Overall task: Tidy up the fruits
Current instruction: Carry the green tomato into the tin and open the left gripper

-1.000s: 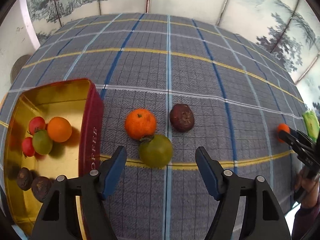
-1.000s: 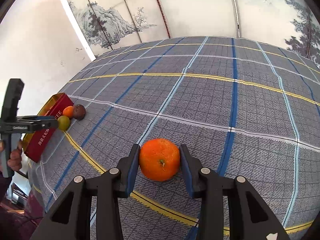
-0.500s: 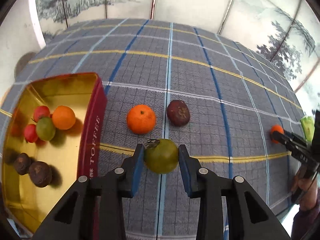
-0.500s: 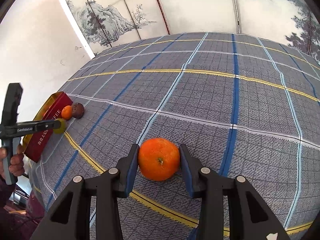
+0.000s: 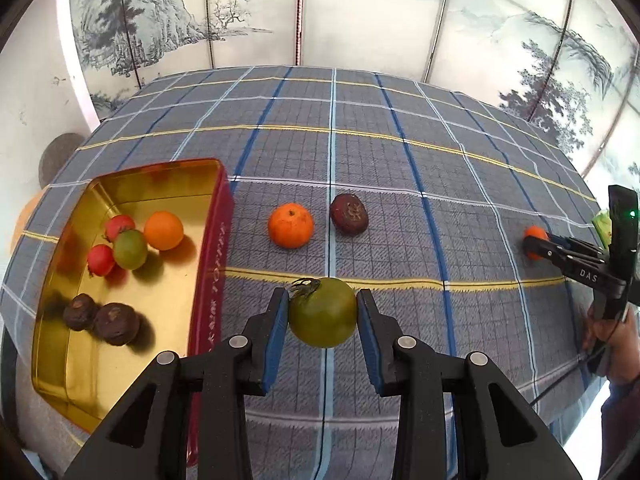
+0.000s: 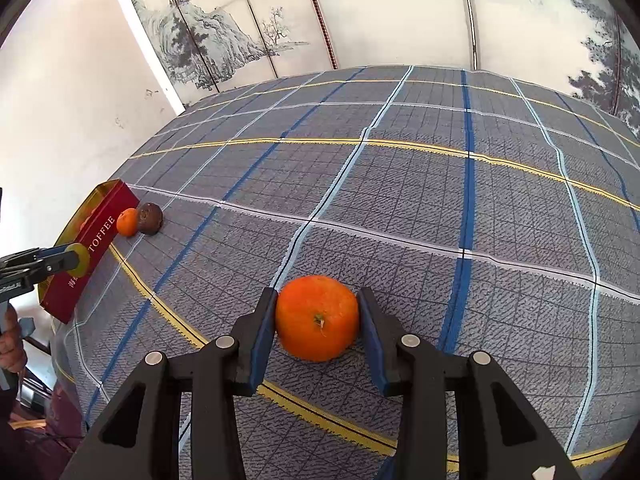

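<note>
"TOFFEE" in white capitals along the red side of the tin (image 6: 96, 240), with unreadable characters below. "DAS" in white on the black right gripper (image 5: 538, 248).

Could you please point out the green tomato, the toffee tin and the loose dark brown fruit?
green tomato (image 5: 322, 316), left wrist view, middle of its skin
toffee tin (image 5: 214, 240), left wrist view, red side wall
dark brown fruit (image 5: 349, 214), left wrist view, top face

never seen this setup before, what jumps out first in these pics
Each gripper is shut on a fruit just above the plaid cloth: the left gripper on a green fruit, the right gripper on an orange. At the left stands a gold-lined toffee tin, already part-filled with fruit.
</note>
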### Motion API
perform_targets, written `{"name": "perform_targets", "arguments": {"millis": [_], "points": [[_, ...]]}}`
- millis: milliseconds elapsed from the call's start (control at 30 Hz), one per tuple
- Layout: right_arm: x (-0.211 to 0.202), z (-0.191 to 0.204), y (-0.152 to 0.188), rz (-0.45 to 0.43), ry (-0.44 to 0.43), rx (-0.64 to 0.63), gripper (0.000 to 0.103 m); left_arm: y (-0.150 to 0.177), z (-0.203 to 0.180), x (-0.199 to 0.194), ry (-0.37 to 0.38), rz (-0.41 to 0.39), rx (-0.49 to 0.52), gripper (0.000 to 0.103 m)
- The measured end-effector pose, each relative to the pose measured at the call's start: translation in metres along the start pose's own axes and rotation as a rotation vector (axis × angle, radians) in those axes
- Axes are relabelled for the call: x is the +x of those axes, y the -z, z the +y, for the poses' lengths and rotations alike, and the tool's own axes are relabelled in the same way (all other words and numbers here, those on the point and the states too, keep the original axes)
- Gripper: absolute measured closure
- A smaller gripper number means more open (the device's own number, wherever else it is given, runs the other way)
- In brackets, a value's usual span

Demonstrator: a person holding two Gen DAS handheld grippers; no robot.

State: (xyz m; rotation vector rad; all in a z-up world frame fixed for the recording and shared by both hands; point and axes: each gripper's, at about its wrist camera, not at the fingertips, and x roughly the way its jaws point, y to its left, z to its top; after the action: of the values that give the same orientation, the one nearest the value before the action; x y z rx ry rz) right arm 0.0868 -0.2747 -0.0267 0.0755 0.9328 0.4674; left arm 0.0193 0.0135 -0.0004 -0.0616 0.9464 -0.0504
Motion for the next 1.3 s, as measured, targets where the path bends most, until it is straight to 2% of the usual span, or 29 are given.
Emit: {"name": "perform_targets", "arguments": {"millis": [633, 1067, 1300], "points": [[0.0, 0.0, 0.0, 0.0, 0.001, -0.001, 0.066, 0.004, 0.025, -0.029, -0.073, -0.07, -0.022, 0.067], [0.0, 0.001, 0.0, 0.0, 0.001, -0.002, 0.066, 0.004, 0.071, -0.017, -0.165, -0.06, -0.089, 0.067], [0.0, 0.001, 0.0, 0.0, 0.002, -0.002, 0.066, 0.005, 0.094, -0.003, -0.172, -0.028, -0.137, 0.067]]}}
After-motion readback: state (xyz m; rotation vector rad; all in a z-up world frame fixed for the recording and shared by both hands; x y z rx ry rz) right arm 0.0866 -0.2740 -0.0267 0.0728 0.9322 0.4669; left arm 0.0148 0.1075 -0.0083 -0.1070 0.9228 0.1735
